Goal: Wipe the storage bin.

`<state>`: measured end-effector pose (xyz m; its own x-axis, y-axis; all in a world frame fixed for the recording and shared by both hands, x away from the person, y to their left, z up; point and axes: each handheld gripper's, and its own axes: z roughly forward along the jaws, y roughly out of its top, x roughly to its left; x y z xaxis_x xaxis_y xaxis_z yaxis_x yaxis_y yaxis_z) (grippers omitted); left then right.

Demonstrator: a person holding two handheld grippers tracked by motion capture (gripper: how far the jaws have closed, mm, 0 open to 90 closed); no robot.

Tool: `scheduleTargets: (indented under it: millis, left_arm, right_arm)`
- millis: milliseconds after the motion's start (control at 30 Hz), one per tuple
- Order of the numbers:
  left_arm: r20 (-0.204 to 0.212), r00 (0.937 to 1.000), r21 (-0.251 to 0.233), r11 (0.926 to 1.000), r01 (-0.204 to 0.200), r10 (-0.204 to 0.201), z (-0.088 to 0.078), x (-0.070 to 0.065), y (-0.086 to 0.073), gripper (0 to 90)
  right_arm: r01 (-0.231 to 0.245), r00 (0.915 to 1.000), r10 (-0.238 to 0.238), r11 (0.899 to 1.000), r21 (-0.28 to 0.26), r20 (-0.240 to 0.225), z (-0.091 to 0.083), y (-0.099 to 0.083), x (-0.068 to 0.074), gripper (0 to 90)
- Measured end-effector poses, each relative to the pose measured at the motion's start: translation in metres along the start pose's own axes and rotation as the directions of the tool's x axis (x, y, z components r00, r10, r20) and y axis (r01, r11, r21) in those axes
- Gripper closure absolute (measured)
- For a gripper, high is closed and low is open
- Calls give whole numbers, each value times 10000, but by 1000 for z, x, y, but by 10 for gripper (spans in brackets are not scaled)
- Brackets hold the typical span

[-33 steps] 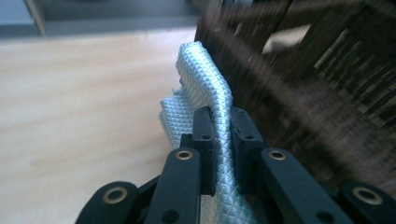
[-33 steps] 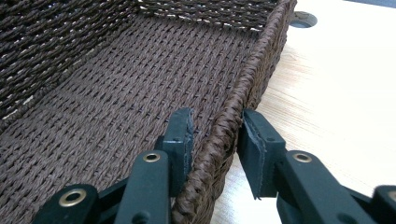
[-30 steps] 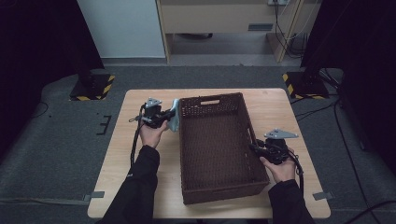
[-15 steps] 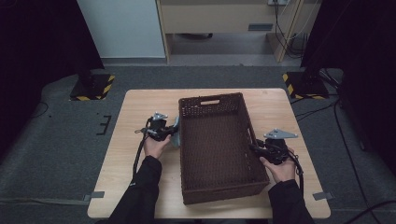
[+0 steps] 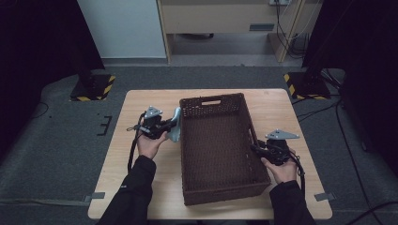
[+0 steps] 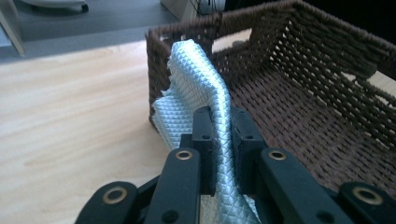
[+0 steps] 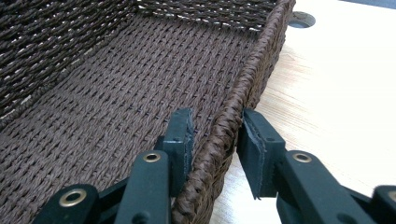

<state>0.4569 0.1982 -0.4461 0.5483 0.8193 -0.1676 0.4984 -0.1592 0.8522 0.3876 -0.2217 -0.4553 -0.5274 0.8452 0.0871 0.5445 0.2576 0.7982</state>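
Beside the left wall of the basket (image 5: 220, 147), just outside it, hangs one pale blue cloth (image 5: 176, 125), quilted in a small diamond pattern. The left tool (image 5: 170, 125) has its two jaws together on a fold of it; in the left gripper view the cloth (image 6: 205, 88) rises from between the jaws of this tool (image 6: 221, 140) and droops over towards the basket's near corner (image 6: 299, 84), and whether it touches the weave I cannot tell.

The basket is the single container here: dark brown, woven, rectangular, with a slot handle in its far end wall. It holds nothing. It sits lengthwise in the middle of the worktop (image 5: 141, 103), a light wooden one.

On the basket's right side, the right tool (image 5: 256, 147) straddles the rim. In the right gripper view one jaw of this tool (image 7: 215, 137) stands inside the basket (image 7: 116, 93) and the other outside over the worktop (image 7: 336, 84); the inner pad lies close to the weave while a gap shows between the outer pad and the rim, so the jaws are apart around the wall rather than clamped on it.

Two hands in dark sleeves hold the two tools, one each side of the basket, well apart. A round hole shows in the worktop past the basket's far corner.
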Motion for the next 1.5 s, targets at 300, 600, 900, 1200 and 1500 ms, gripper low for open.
scheduleTargets:
  millis: [300,600,900,1200,1500]
  left_arm:
    - [49,9991,1326,9903,420,-430,32,6,-45,817]
    - [81,9996,588,9979,283,-288,6,3,-23,818]
    - [305,9987,-9,9992,-400,400,-14,-5,-1,818]
    - [310,9995,1256,9920,-123,85,13,1,-42,818]
    - [347,9994,976,9952,-103,69,6,-1,-38,818]
  right_arm:
    - [34,10000,-34,10000,-38,6,0,0,-1,656]
    - [-141,9998,142,9999,-84,127,1,0,1,670]
    - [-147,9963,157,9998,-127,850,8,5,13,693]
    - [-234,9973,246,9996,-176,694,9,6,10,681]
    - [-193,9986,213,9990,-406,494,6,7,6,564]
